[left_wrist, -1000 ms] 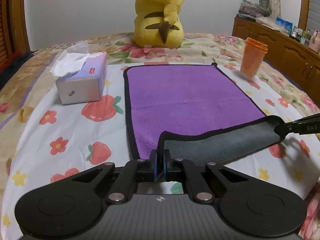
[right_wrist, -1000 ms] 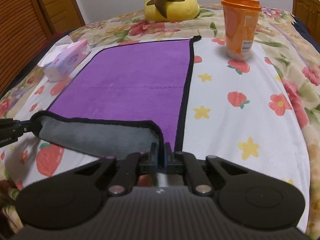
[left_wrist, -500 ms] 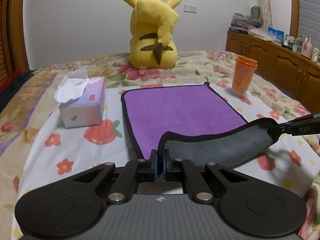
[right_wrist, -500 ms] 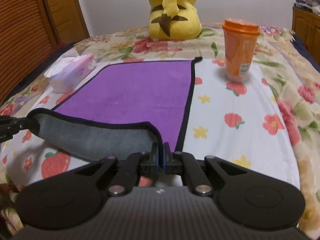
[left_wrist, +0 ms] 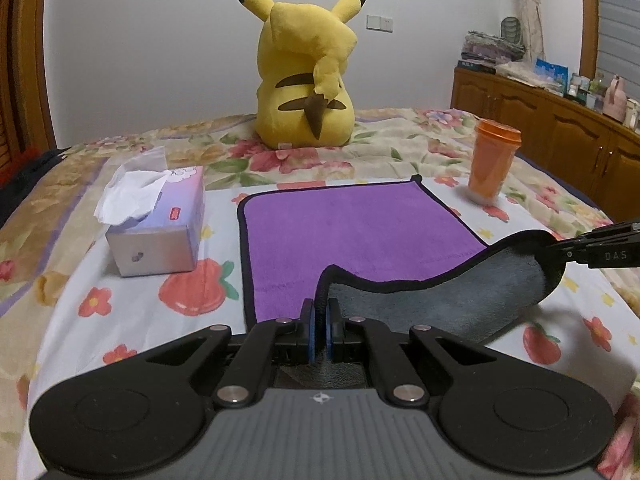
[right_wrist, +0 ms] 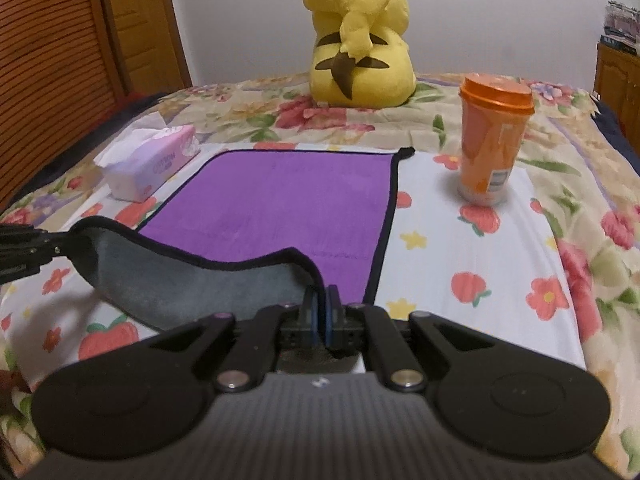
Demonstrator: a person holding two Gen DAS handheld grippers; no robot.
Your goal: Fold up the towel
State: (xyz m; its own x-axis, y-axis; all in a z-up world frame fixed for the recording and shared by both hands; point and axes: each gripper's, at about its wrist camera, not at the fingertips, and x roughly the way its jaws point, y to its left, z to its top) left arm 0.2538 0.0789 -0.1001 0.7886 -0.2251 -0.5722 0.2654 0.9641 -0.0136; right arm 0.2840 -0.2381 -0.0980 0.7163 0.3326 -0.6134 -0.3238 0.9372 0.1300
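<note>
Towel (left_wrist: 360, 232): flat on the bed (left_wrist: 132, 320), long axis running away from us. Left gripper (left_wrist: 319, 320) and right gripper (right_wrist: 320, 312) each pinch a near corner; near edge lifted, far edge straight ahead.

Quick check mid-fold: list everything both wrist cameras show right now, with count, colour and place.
towel: 1, purple face, grey underside, black trim; flat on the bed, near edge lifted by both grippers
tissue box: 1, lilac-white, tissue sticking out; left of the towel
lidded cup: 1, orange; upright, beyond the towel's far right corner
Pikachu plush: 1, yellow; sitting behind the towel, back to the cameras
bedspread: 1, white with strawberries and flowers; under everything
sideboard: 1, brown wood, cluttered top; far right
left gripper: 1, black; shut on the near left corner
right gripper: 1, black; shut on the near right corner
</note>
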